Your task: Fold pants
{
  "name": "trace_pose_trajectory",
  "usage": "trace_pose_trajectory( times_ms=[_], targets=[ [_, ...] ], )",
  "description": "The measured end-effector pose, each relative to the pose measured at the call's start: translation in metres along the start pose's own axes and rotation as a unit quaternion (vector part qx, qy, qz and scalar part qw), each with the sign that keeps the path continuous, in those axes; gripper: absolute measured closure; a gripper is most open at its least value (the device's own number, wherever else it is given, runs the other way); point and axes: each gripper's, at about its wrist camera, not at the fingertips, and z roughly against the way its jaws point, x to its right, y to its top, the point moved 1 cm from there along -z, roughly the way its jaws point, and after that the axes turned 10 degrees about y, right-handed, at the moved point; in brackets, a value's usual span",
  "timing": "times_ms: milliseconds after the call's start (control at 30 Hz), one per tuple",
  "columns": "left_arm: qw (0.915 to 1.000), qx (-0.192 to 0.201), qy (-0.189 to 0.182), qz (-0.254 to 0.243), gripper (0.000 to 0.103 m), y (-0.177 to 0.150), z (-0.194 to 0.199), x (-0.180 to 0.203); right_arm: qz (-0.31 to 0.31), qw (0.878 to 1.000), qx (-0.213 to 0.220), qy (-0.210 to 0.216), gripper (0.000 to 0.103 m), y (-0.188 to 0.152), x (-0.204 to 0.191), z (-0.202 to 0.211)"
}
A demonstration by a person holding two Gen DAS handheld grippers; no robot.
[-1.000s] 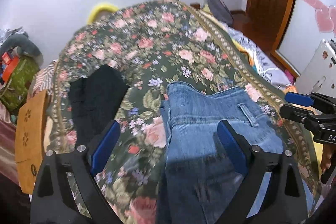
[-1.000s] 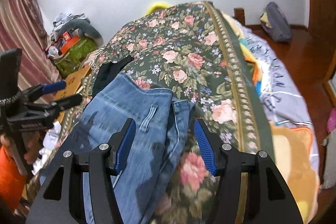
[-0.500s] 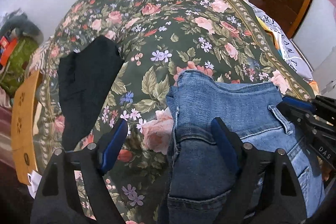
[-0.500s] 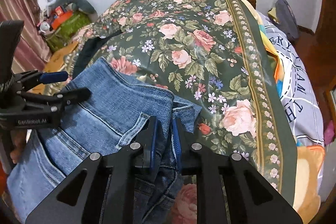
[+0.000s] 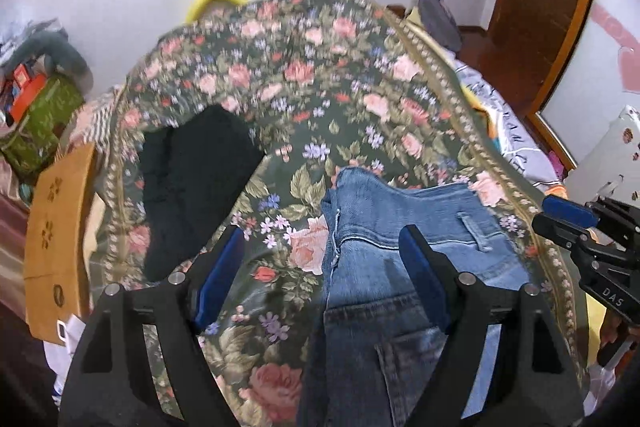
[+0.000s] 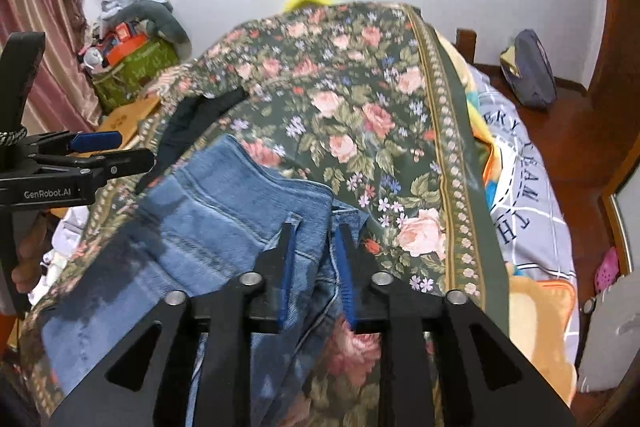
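Note:
Blue jeans (image 5: 404,227) lie waist-end away from me on the floral bedspread (image 5: 320,87), with a darker folded layer nearest the camera. My left gripper (image 5: 322,233) hovers over their left edge. Its jaws stand wide and are closing, one finger over the bedspread, the other over the denim, neither pad pressing. In the right wrist view my right gripper (image 6: 315,229) sits at the right waistband corner of the jeans (image 6: 224,211). Its jaws are narrow and opening, with a fold of denim loose between the pads.
A folded black garment (image 5: 192,183) lies on the bedspread left of the jeans. A cardboard box (image 5: 56,227) and a green bag (image 5: 40,119) stand off the bed's left side. A grey backpack (image 6: 532,71) sits on the wooden floor at the right.
Both grippers dipped toward the jeans and have come back up. The right one pinched shut on the waistband corner and has since parted. The left one narrowed a little.

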Motion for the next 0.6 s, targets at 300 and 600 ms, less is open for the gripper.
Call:
trace_pose_trajectory(
  times_ms=[300, 600],
  targets=[
    [0.9995, -0.005, -0.023, -0.022, 0.012, -0.025, 0.016, -0.002, 0.0, 0.999, 0.037, -0.002, 0.021, -0.014, -0.018, 0.031],
    [0.9909, -0.11, -0.077, 0.005, 0.006, -0.054, -0.038, -0.008, -0.065, 0.996, -0.041, 0.039, 0.017, -0.052, -0.003, -0.004]
  ],
)
